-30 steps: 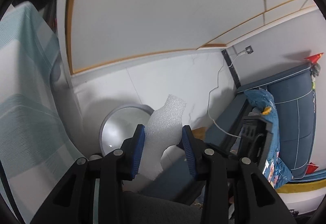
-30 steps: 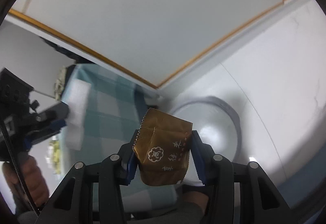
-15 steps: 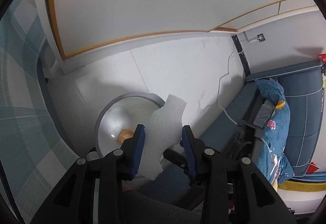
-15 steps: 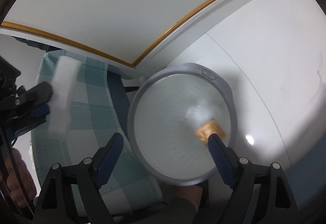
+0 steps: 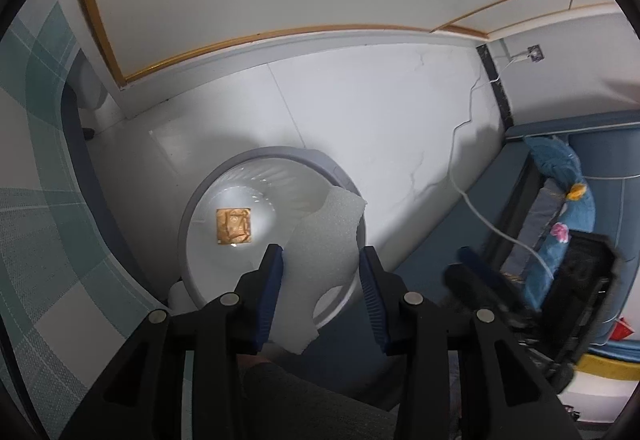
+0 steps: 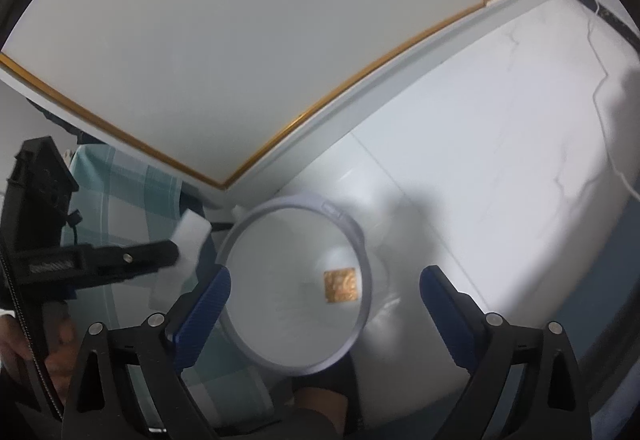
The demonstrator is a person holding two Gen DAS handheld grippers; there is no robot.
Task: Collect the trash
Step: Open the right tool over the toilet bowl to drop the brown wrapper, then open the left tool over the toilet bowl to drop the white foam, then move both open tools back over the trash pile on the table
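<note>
A light, crushable white foam scrap (image 5: 320, 240) is pinched at mid-body by the left tongs (image 5: 320, 272) above the round grey bin (image 5: 192, 208); the right tongs (image 6: 324, 292) are spread wide, empty.

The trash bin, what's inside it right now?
Inside the trash bin, one brown wrapper lies flat on the bottom. In the left wrist view, the foam piece in the left gripper covers the bin's near right side.
</note>
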